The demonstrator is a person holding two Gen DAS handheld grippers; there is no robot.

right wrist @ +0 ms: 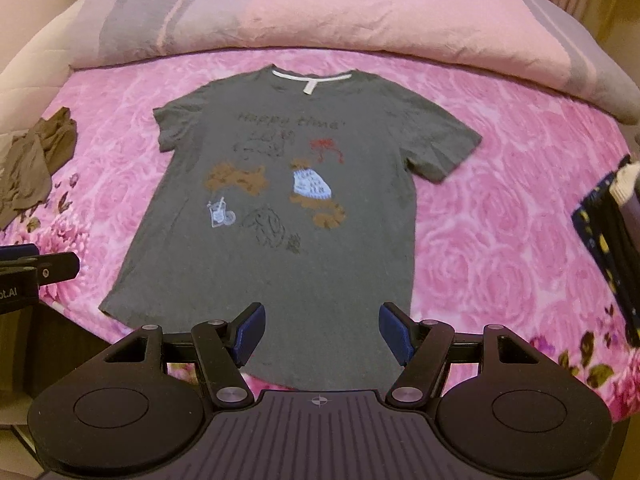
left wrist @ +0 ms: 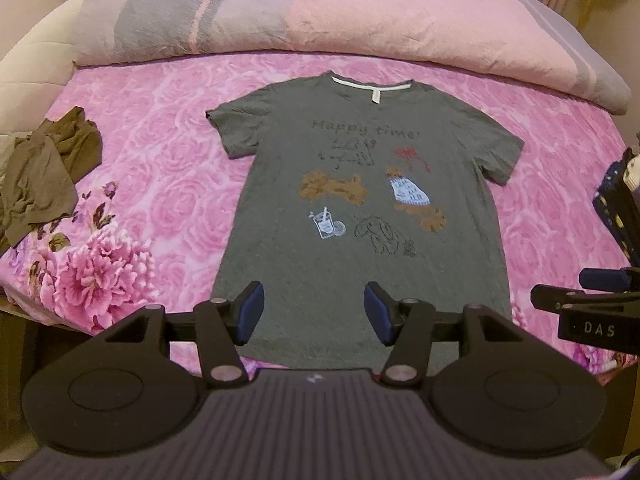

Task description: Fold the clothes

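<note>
The grey short-sleeved cotton T-shirt [left wrist: 360, 208] lies flat, print side up, on the pink rose-patterned bedsheet [left wrist: 160, 184], collar toward the folded pink-and-grey quilt [left wrist: 320, 12]. Both sleeves are spread outward. The left gripper [left wrist: 314, 312] hovers above the hem with its blue pads spread wide, holding nothing. The right gripper [right wrist: 322, 332] hovers above the hem's right portion, jaws likewise released and empty. A crumpled olive-brown garment [left wrist: 44, 176] lies on the sheet well apart from the T-shirt, toward the left edge.
</note>
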